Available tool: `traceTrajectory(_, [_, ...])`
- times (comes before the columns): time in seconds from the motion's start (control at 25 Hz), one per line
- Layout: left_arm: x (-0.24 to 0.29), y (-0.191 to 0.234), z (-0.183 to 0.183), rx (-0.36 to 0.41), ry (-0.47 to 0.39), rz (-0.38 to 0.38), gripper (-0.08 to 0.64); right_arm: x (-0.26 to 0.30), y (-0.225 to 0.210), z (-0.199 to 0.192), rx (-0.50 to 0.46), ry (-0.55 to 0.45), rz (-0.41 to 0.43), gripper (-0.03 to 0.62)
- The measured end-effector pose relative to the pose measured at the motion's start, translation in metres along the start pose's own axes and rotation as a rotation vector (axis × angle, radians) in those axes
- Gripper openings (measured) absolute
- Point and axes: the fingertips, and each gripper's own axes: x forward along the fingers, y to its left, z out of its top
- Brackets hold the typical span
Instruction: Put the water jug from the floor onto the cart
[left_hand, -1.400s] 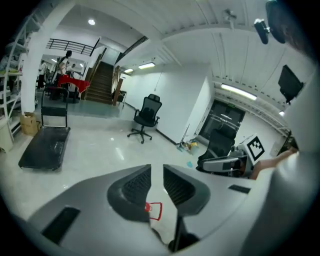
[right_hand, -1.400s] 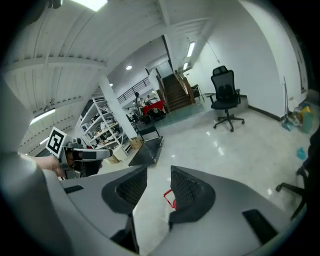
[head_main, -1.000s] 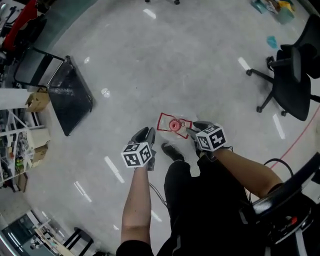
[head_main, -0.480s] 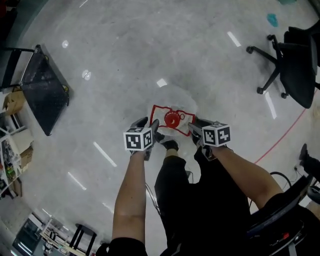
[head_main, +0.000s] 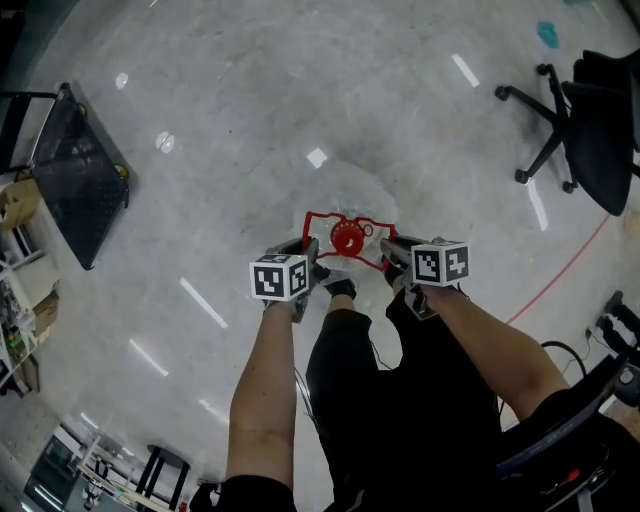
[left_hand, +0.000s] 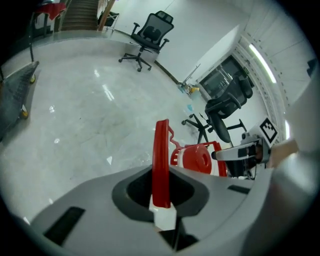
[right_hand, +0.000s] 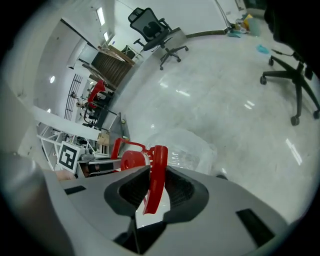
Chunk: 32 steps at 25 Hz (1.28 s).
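Observation:
A clear water jug (head_main: 345, 195) stands on the grey floor, with a red cap (head_main: 347, 240) and a red handle frame (head_main: 318, 222). My left gripper (head_main: 305, 255) is at the frame's left side. In the left gripper view the red handle bar (left_hand: 161, 160) stands upright between the closing jaws, which grip it. My right gripper (head_main: 392, 250) is at the frame's right side. In the right gripper view the red handle (right_hand: 157, 172) leans between its jaws, which are closing with gaps still showing beside it. The cap (right_hand: 131, 161) and clear body (right_hand: 187, 147) lie beyond.
A black flat cart (head_main: 75, 190) sits at the left, beside shelving (head_main: 15, 300). A black office chair (head_main: 590, 120) stands at the upper right, near a red floor line (head_main: 560, 280). The person's black trousers and shoe (head_main: 340, 288) are right behind the jug.
Both grippers have come down from above the jug to the two sides of its red handle. Their jaws have narrowed around the handle bars.

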Motion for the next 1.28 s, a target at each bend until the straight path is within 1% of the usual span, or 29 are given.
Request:
traceTrajectory(0.16, [-0.009, -0.013, -0.007, -0.052, -0.013, -0.023, 0.041, -0.007, 0.021, 0.005, -0.018, 0.007, 0.016, 0.089])
traceTrajectory(0.28, [-0.039, -0.019, -0.008, -0.111, -0.07, -0.026, 0.041, -0.02, 0.051, 0.012, -0.059, 0.008, 0.046, 0.089])
traceTrajectory(0.4, [-0.088, -0.024, 0.001, -0.161, -0.144, -0.029, 0.041, -0.041, 0.098, 0.026, -0.114, 0.013, 0.088, 0.089])
traceTrajectory(0.56, [-0.169, -0.039, 0.011, -0.199, -0.233, -0.006, 0.041, -0.076, 0.168, 0.037, -0.182, 0.048, 0.164, 0.089])
traceTrajectory(0.72, [-0.257, -0.049, 0.03, -0.232, -0.363, -0.014, 0.041, -0.113, 0.245, 0.055, -0.245, 0.054, 0.22, 0.089])
traceTrajectory(0.84, [-0.333, -0.027, 0.05, -0.219, -0.46, 0.008, 0.041, -0.115, 0.327, 0.075, -0.333, 0.058, 0.256, 0.089])
traceTrajectory(0.96, [-0.4, -0.002, 0.06, -0.214, -0.531, 0.043, 0.043, -0.109, 0.4, 0.085, -0.391, 0.058, 0.298, 0.089])
traceTrajectory(1.12, [-0.47, 0.039, 0.073, -0.227, -0.613, 0.098, 0.043, -0.088, 0.484, 0.103, -0.473, 0.057, 0.352, 0.089])
traceTrajectory(1.28, [-0.524, 0.084, 0.093, -0.268, -0.694, 0.15, 0.043, -0.058, 0.556, 0.129, -0.56, 0.094, 0.409, 0.089])
